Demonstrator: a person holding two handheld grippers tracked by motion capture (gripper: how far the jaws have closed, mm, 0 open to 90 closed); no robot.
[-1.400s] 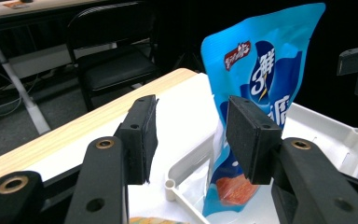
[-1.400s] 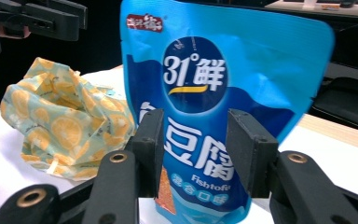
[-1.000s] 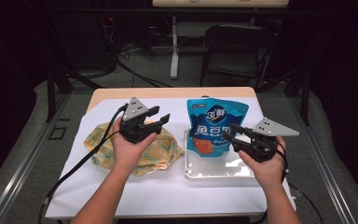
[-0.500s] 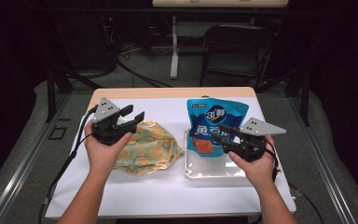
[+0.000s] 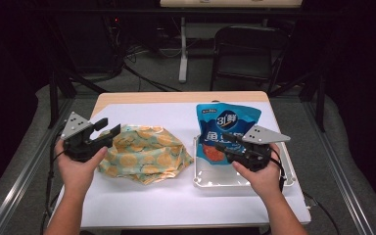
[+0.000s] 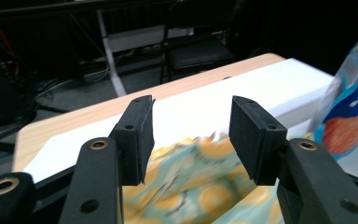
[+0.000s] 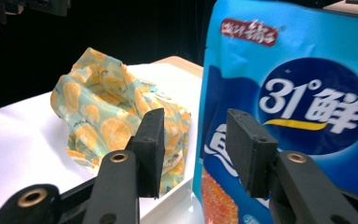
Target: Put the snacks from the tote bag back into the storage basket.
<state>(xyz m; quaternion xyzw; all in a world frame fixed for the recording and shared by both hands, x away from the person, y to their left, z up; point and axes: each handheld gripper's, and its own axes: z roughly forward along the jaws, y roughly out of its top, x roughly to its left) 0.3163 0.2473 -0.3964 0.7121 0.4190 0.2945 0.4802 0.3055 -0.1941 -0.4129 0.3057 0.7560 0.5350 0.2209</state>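
The left hand-held gripper sits at the left edge of the orange-print cloth, which lies crumpled on the white surface to the left of the clear tray. Its jaws stand wide and have just been opening further; the left gripper view shows the cloth below and beyond the pads, with nothing pressed between them. The right hand-held gripper hovers over the tray with jaws also wide apart and holding nothing. The blue snack pouch rests with its lower part in the tray and its top leaning beyond the far rim; in the right gripper view the pouch stands just ahead of the pads, its left edge roughly in line with the gap.

Assessment: the step in hand appears to be a first grasp on the cloth. To do it well, the left gripper should come down on a raised fold near the edge, so that both pads close on fabric rather than scraping the surface. A single layer is preferable to a bunched mass, which would hide the cloth's corners. The right gripper is best kept clear of the pouch until the cloth is secured, since a nudge could tip the pouch off the tray.
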